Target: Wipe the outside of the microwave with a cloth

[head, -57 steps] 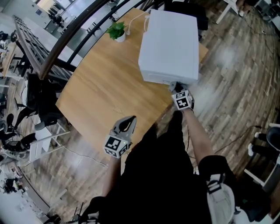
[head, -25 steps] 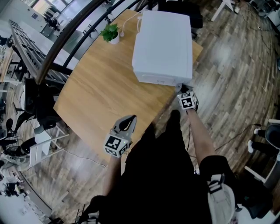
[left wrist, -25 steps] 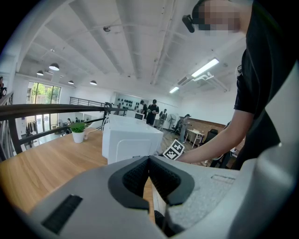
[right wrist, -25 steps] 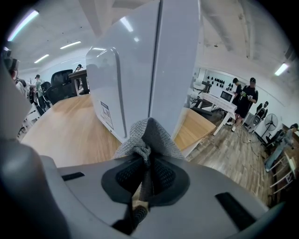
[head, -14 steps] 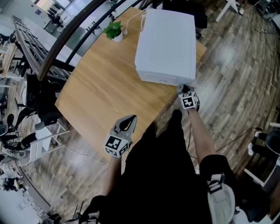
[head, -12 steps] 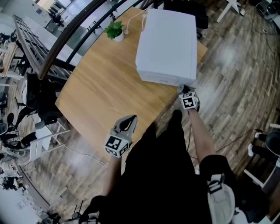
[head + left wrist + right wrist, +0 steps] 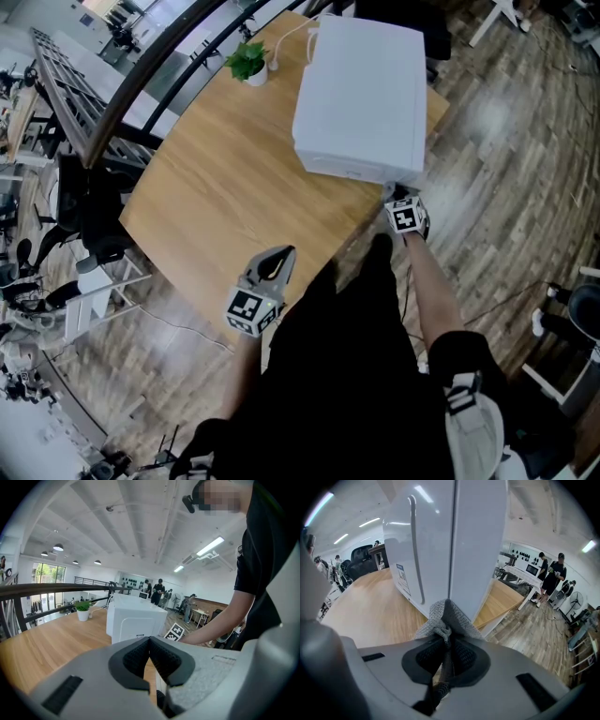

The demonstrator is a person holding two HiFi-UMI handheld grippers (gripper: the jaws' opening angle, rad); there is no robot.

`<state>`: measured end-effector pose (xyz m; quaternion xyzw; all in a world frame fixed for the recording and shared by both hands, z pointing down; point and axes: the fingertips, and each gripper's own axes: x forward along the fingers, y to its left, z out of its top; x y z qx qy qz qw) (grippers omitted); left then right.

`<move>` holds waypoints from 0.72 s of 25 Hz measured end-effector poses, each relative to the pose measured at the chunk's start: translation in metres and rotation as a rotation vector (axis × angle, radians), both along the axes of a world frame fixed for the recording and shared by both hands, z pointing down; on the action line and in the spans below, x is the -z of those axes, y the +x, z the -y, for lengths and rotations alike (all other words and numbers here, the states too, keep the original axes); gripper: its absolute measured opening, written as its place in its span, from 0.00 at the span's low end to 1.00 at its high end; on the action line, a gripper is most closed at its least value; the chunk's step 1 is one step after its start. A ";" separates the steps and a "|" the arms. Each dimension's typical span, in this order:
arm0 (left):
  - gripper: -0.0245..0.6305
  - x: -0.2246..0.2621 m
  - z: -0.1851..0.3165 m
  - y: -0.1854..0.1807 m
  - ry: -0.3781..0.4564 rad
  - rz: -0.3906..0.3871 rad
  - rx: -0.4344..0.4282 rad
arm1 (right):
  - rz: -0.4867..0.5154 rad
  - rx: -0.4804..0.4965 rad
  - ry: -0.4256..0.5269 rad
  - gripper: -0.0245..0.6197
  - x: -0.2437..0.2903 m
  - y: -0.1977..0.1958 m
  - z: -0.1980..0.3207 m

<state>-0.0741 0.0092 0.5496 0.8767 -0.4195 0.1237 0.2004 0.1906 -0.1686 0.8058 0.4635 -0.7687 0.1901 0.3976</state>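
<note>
The microwave (image 7: 361, 89) is a plain white box with smooth, glossy sides, standing at the far right corner of the pale wood-grain table (image 7: 216, 187), its front turned towards the table's right edge. The right gripper (image 7: 446, 623) has its dark ribbed pads clamped on a grey cloth (image 7: 445, 613) of coarse, knitted weave – the bunched fold sticks out past the jaws and presses against the vertical corner where the door face meets the side wall, low down. A slim vertical handle (image 7: 414, 550) runs down the door; the print on the small label beside it is too small to read. From the head view the cloth itself is hidden under the gripper's marker cube, and the microwave's front is seen only as a narrow strip. The left gripper (image 7: 150, 645) hovers over the table's near edge, well apart from the microwave, jaws together with nothing between them. A small potted plant (image 7: 249, 66) in a white pot sits at the far edge, beside the microwave.
</note>
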 end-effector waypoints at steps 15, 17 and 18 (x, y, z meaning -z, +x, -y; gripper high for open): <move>0.04 0.000 0.001 -0.015 0.001 -0.004 0.024 | 0.006 0.025 -0.014 0.07 -0.002 -0.030 0.004; 0.04 0.000 -0.001 -0.018 0.005 -0.001 0.029 | 0.008 0.033 -0.018 0.07 -0.003 -0.036 0.003; 0.04 0.000 -0.002 -0.019 0.003 -0.002 0.033 | 0.008 0.037 -0.019 0.07 -0.004 -0.039 0.003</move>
